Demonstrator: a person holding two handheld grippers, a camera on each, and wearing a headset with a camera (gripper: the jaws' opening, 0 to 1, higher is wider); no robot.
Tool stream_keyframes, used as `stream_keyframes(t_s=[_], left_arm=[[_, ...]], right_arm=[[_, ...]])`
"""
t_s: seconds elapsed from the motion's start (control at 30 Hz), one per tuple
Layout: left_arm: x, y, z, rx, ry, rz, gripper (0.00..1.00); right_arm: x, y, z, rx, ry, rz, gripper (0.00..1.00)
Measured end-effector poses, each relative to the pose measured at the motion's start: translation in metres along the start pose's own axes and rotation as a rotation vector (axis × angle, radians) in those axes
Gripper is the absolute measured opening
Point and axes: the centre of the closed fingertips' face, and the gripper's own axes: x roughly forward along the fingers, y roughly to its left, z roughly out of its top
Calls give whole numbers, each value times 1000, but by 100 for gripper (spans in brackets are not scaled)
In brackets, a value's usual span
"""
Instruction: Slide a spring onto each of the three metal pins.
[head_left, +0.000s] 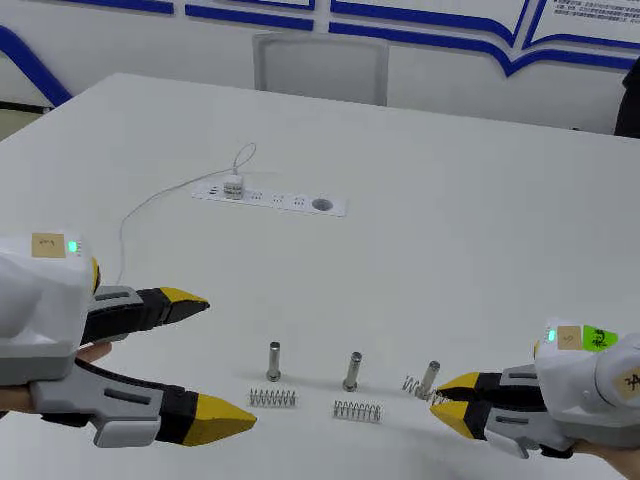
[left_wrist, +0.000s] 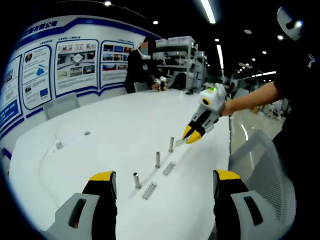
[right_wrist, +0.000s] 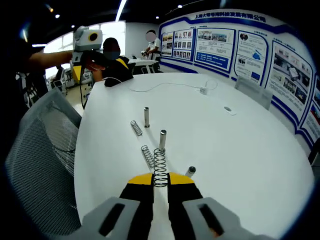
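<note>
Right gripper (head_left: 447, 398), at the lower right of the head view, is clenched on one spring (right_wrist: 160, 167), whose coil juts forward just beside the rightmost pin (head_left: 432, 376). At lower left, the left gripper (head_left: 222, 362) is released, jaws wide apart. A second spring (head_left: 273, 398) lies flat on the white table (head_left: 450, 200) just below the left pin (head_left: 274, 360); a third spring (head_left: 357, 410) lies below the middle pin (head_left: 353, 370).

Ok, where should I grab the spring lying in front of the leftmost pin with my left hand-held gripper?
I'd pinch the leftmost spring across its coils near its left end, coming from the near side with the open left hand-held gripper. It lies flat, lengthwise left to right, so the other end would be free for the pin standing just behind it.
</note>
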Motion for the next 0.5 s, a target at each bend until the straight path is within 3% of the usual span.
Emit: stream_keyframes(t_s=[0.23, 0.5], left_arm=[[9, 1, 14, 38, -19, -17, 79], [32, -17, 28, 82, -43, -72, 78]], right_arm=[[-15, 10, 38, -81, -33, 20, 9], [-15, 35, 65, -143, -33, 84, 10]])
